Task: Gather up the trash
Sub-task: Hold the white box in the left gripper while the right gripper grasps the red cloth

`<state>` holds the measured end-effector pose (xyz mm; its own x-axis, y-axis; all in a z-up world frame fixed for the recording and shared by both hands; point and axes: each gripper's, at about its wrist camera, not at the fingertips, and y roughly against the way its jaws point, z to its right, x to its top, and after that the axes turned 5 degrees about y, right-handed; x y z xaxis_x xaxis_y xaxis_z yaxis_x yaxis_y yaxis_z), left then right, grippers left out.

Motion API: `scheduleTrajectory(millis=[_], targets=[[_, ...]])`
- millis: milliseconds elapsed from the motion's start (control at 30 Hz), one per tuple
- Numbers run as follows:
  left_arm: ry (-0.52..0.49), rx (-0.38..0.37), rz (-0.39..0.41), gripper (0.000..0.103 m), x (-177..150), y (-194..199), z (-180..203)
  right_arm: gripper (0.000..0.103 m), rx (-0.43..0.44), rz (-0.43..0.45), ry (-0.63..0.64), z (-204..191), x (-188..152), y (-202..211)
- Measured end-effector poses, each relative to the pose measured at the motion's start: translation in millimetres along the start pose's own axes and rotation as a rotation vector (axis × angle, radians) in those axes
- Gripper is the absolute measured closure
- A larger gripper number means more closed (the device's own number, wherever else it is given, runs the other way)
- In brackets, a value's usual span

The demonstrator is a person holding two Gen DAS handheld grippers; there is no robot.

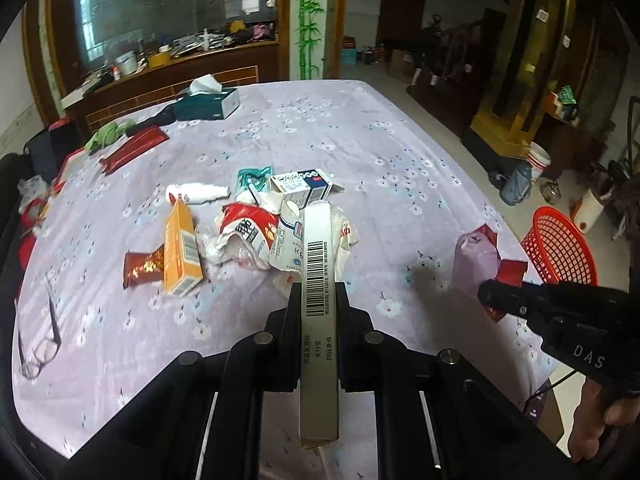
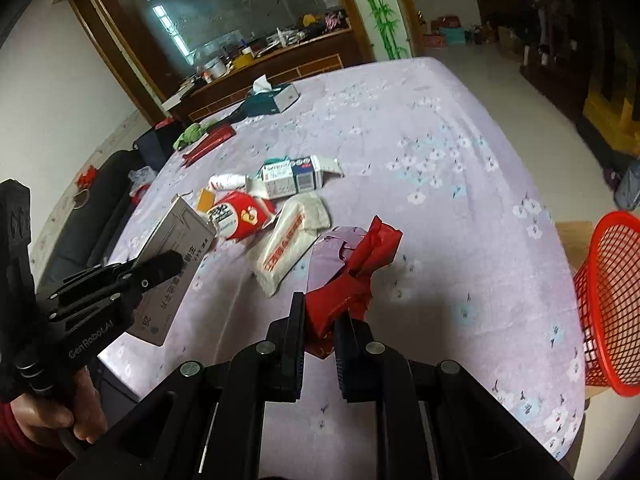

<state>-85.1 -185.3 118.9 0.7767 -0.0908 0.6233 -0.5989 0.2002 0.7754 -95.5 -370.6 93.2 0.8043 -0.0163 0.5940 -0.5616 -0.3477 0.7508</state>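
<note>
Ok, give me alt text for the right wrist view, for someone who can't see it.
The right gripper is shut on a crumpled red and lilac wrapper above a floral lilac tablecloth. At left, the left gripper grips a flat grey box; more packaging litter lies mid-table. A red mesh basket stands off the table's right edge.

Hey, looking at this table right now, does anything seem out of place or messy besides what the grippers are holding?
Yes. Crumpled wrappers and torn cartons are heaped mid-table: an orange box tipped on its side, an open-flapped medicine box, a flattened tissue packet. Eyeglasses lie alone near the table's edge, odd among trash.
</note>
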Motion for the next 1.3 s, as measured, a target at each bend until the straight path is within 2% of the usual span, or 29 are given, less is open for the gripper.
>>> scheduleTrajectory(millis=[267, 467, 700, 1000, 1300], targets=[[-0.074, -0.074, -0.004, 0.091, 4.9, -6.5, -18.5, 0.090, -0.050, 0.027, -0.071, -14.5, 3.1, -5.3], [-0.115, -0.124, -0.014, 0.091, 4.3, -9.8, -21.5, 0.090, -0.078, 0.012, -0.108, -16.5, -1.9, -6.8], [-0.078, -0.128, -0.006, 0.091, 8.4, -12.1, -17.1, 0.090, -0.063, -0.018, -0.090, -7.4, 2.0, -5.8], [-0.049, -0.136, -0.008, 0.091, 14.8, -16.1, 19.7, 0.090, -0.023, -0.029, -0.077, 23.0, -0.6, 10.4], [-0.092, -0.166, -0.015, 0.091, 19.6, -17.1, 62.0, 0.090, -0.017, -0.004, -0.146, 56.0, -7.8, 30.8]])
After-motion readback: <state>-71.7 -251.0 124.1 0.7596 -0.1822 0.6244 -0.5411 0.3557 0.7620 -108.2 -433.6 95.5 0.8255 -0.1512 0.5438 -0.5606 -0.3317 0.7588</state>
